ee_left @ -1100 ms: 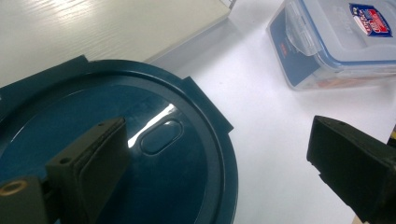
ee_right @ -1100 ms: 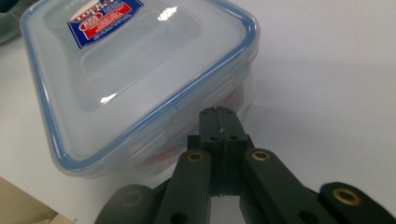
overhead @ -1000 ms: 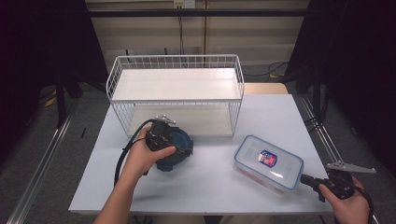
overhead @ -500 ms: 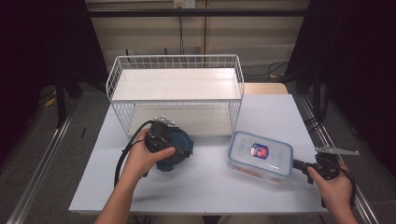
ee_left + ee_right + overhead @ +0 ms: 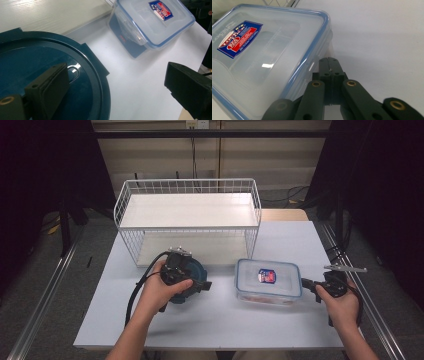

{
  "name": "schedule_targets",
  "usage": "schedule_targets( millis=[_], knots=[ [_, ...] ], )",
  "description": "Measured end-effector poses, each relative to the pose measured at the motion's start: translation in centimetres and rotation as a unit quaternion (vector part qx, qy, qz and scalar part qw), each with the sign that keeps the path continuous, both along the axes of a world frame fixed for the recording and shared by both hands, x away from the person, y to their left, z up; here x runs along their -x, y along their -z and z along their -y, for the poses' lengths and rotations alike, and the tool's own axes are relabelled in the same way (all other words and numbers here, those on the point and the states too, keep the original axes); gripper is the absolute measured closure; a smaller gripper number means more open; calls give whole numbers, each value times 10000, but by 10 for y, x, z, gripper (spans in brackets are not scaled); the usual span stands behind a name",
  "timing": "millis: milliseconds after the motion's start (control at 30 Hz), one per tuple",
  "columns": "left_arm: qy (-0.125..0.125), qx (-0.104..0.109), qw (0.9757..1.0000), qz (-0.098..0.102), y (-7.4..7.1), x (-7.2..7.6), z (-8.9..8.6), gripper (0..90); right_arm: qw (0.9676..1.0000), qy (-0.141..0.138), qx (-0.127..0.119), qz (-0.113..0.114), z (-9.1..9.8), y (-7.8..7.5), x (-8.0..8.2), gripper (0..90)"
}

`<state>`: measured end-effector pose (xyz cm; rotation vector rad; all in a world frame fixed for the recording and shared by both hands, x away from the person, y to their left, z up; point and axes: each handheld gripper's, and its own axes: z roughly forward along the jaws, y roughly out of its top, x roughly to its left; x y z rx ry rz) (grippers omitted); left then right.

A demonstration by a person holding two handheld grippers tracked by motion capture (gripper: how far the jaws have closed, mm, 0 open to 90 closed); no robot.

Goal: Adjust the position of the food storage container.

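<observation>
The right gripper (image 5: 306,285), jaws pressed together, is nudging the box (image 5: 268,280) sideways while the spread left gripper (image 5: 202,284) is steadying the lid (image 5: 50,75).

A: Any words to read here?
B: Just 1 sticker (image 5: 237,38), on the clear lid of the plastic box (image 5: 287,50). It's blue w/ a red patch in the middle
A: What does it say?
B: Down the white edge, in the right gripper view, big letters look like "LOCK & LOCK". The red patch has white letters, too small & blurry to read
A: And from the other views?
B: High view: sticker (image 5: 267,275) is a tiny blue & red spot, no letters. Left gripper view: sticker (image 5: 160,10) is blurry too
A: Anything else w/ writing?
B: Nope, no other words or nos. can be read
</observation>
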<state>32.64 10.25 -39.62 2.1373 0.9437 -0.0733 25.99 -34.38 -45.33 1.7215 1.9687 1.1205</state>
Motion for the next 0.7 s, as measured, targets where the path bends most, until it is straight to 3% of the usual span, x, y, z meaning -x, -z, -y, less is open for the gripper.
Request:
schedule_targets(
  millis=[100,267,367,533,600,667,700],
  knots=[
    [-80,169,9998,-54,1,1,3,54,10000,-46,-12,86,-4,-2,-3,900],
    [-145,267,9995,-74,3,1,10,51,9997,-136,-55,204,-10,-4,-7,900],
    [-162,313,9994,-38,5,2,17,43,9996,-177,-143,191,-15,-3,-8,900],
    [-276,575,9979,-85,10,4,30,32,9994,-254,-94,209,-20,-4,-8,900],
    [-267,670,9974,-78,11,5,36,28,9994,-172,-135,269,-20,-5,-6,847],
    [-326,783,9964,-85,12,6,42,17,9988,-17,-109,467,-17,-7,-4,715],
    [-346,783,9963,-61,13,7,44,10,9988,19,-146,474,-16,-7,-4,694]
  ],
)
